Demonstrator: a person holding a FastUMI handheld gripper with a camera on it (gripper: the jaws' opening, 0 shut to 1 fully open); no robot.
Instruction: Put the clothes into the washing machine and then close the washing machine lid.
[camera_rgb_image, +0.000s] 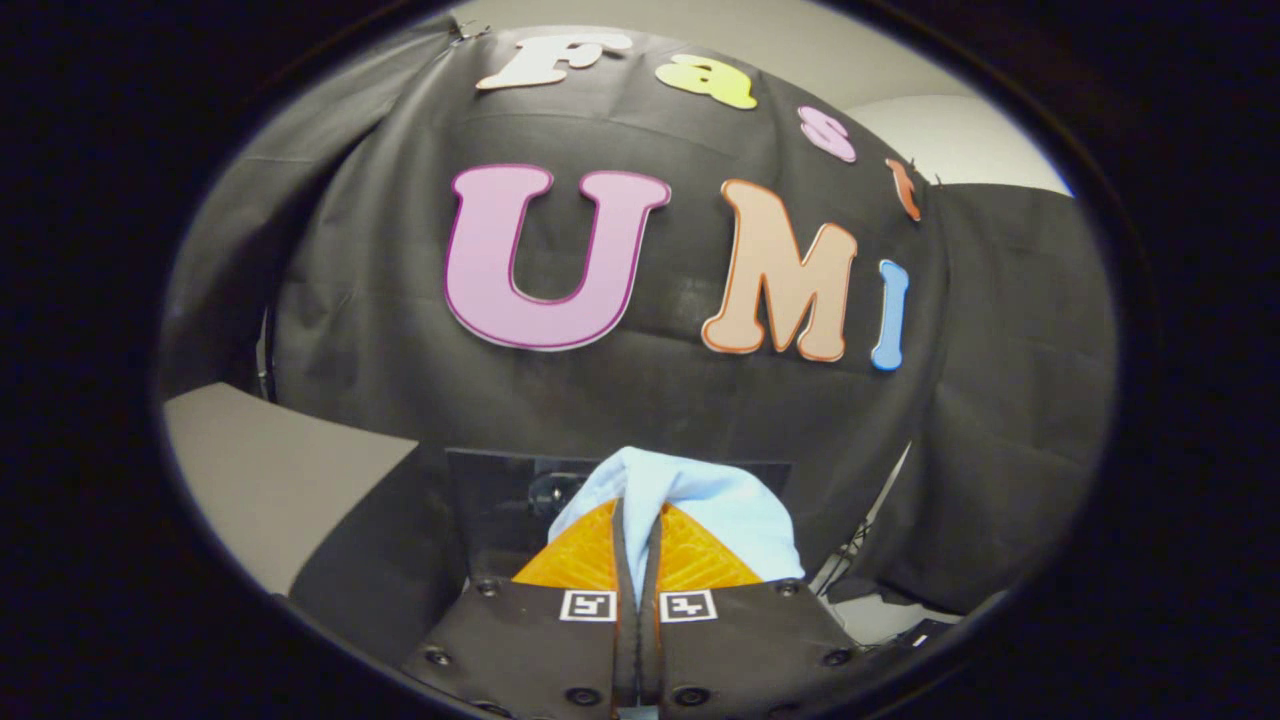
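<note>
Pinching a light blue cloth (700, 500), the gripper (637, 535) has its two orange fingers (585, 555) pushed almost together. Only a thin strip of the cloth sits in the narrow gap between them, so both fingers press on it. The rest of the cloth puffs up over the fingertips and hangs down more on the right side, past the right finger.

Each finger has a small black and white square marker (587, 605) near its base, on the dark plates of the gripper.

Just beyond the cloth there is a dark, boxy thing (500, 500) with a flat top edge. It is too dark and too hidden by the cloth to tell what it is.

Behind all this hangs the black cloth wall (400, 330) of the booth. A pale grey surface (270, 480) shows off to the left, beside the black cloth. Some thin cables (850, 545) hang low on the right, near the wall's bottom edge.
</note>
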